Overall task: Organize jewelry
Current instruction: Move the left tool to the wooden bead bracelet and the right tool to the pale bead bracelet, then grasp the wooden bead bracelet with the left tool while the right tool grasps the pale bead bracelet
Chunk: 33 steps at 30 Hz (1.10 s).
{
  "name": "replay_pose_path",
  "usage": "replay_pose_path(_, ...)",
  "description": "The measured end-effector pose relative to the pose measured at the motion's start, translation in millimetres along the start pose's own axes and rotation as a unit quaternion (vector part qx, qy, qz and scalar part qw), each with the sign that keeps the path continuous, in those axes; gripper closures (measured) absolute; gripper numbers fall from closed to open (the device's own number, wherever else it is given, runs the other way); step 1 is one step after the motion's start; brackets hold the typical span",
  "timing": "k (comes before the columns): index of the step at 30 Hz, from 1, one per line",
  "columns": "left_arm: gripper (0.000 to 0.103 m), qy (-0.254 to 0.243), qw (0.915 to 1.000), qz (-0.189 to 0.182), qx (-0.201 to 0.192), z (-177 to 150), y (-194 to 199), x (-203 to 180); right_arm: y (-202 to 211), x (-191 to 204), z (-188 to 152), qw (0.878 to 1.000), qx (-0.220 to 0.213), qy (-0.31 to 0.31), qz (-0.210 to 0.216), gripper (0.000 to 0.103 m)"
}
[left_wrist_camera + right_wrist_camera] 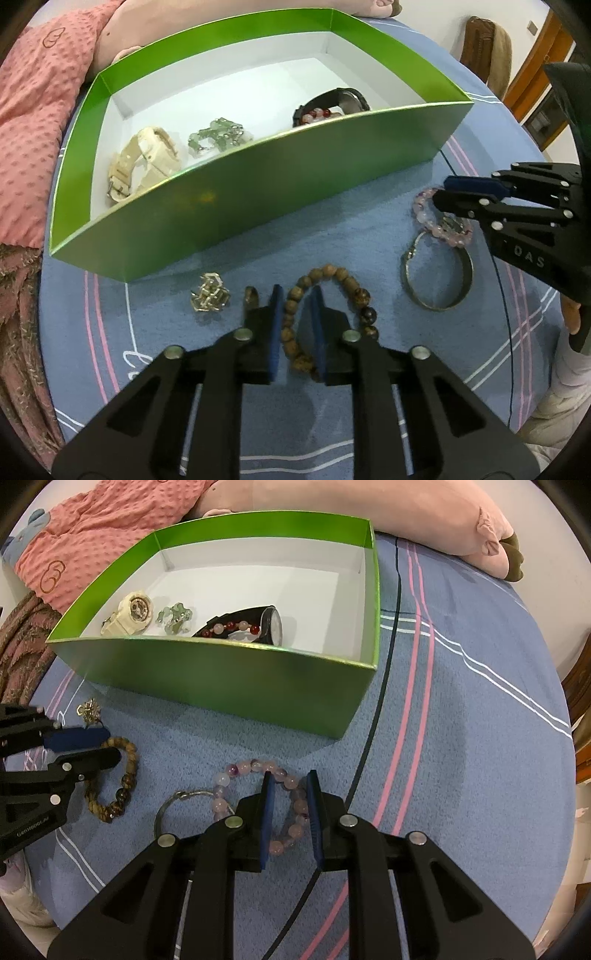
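A green box [258, 192] [236, 679] holds a cream watch [142, 162] [129, 613], a green bead piece [216, 136] [175, 618], a black watch [340, 101] [266, 626] and a red-pink bead bracelet [229, 626]. My left gripper [297, 295] [107, 744] is open, its jaws either side of the brown wooden bead bracelet [345, 280] [127, 775] on the blue sheet. My right gripper [290, 781] [441, 192] is open, its jaws straddling the pink bead bracelet [258, 768] [424, 216]. A silver bangle [439, 275] [173, 801] lies beside it.
A gold-silver brooch [210, 297] [88, 709] lies left of the wooden bracelet, with a small brown stone [250, 294] next to it. Pink blanket [33, 110] and a pink plush toy [388, 509] lie behind the box on the blue striped sheet [461, 701].
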<state>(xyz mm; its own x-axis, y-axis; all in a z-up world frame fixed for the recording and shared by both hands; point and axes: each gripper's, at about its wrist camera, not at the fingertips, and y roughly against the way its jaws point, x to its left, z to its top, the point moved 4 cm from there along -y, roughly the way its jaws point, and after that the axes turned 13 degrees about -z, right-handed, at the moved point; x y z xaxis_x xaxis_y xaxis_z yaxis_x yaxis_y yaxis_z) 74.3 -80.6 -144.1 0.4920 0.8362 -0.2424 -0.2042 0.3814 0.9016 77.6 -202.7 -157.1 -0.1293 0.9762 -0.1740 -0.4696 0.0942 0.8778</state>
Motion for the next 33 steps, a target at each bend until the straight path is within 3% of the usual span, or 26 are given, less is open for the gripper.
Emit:
replay_pose_path(23, 0.089, 0.01, 0.9999, -0.007, -0.004, -2.3, 3.2, 12.4, -1.2, -5.6, -2.6, 1.0, 0.004, -0.012, -0.007, 0.085)
replay_pose_path(27, 0.079, -0.005, 1.0, -0.002, -0.005, -0.7, 0.2, 3.7, -1.5, -1.8, -2.0, 1.0, 0.002, -0.011, -0.01, 0.085)
replay_pose_path(33, 0.079, -0.01, 0.9999, 0.006, -0.006, 0.2, -0.4, 2.0, -2.0, -1.8, -1.6, 1.0, 0.002, -0.01, -0.01, 0.085)
